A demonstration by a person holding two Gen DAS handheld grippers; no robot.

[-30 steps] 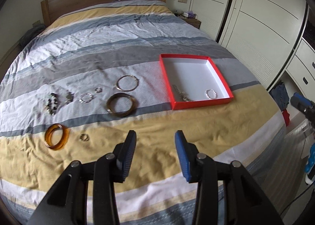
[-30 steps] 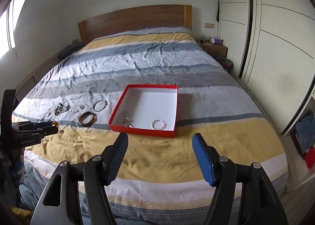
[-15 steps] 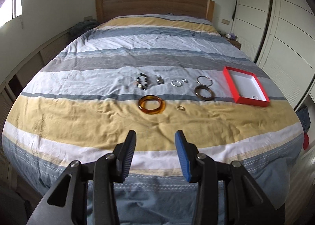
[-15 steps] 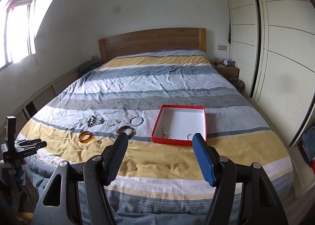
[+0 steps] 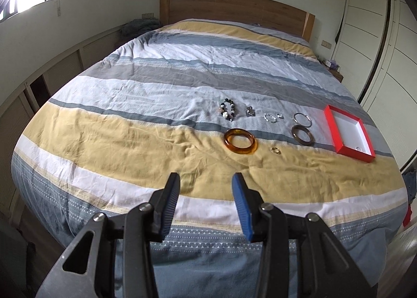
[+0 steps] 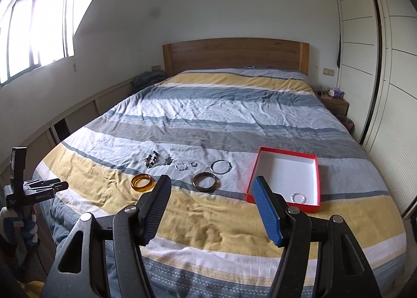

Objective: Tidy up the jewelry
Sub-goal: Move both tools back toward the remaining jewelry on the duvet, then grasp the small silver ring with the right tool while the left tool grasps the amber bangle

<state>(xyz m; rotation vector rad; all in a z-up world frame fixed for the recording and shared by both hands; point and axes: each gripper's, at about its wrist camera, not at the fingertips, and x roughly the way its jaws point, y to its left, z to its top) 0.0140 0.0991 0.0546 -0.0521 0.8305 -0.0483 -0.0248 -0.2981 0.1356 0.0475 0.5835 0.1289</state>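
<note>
Jewelry lies in a row on the striped bed: a beaded bracelet (image 5: 227,111) (image 6: 151,159), an amber bangle (image 5: 240,140) (image 6: 142,182), a brown bangle (image 5: 302,135) (image 6: 206,181), a thin silver hoop (image 5: 301,117) (image 6: 221,166), a small gold ring (image 5: 275,150) and small silver pieces (image 5: 269,117) (image 6: 181,166). A red box (image 5: 330,126) (image 6: 284,152) at the right holds a silver bracelet (image 6: 297,197). My left gripper (image 5: 206,180) and right gripper (image 6: 211,183) are both open and empty, held back from the bed's foot, well short of the jewelry.
A wooden headboard (image 6: 234,55) stands at the far end. White wardrobe doors (image 6: 378,63) line the right side, with a nightstand (image 6: 333,101) beside them. Low cabinets (image 5: 39,81) run along the left wall under a window (image 6: 31,37). The left gripper's body (image 6: 31,188) shows at the right view's left edge.
Both grippers have pulled back and away from the bed, so the jewelry and box look smaller and farther. The left view has swung left. Both jaws stay open.
</note>
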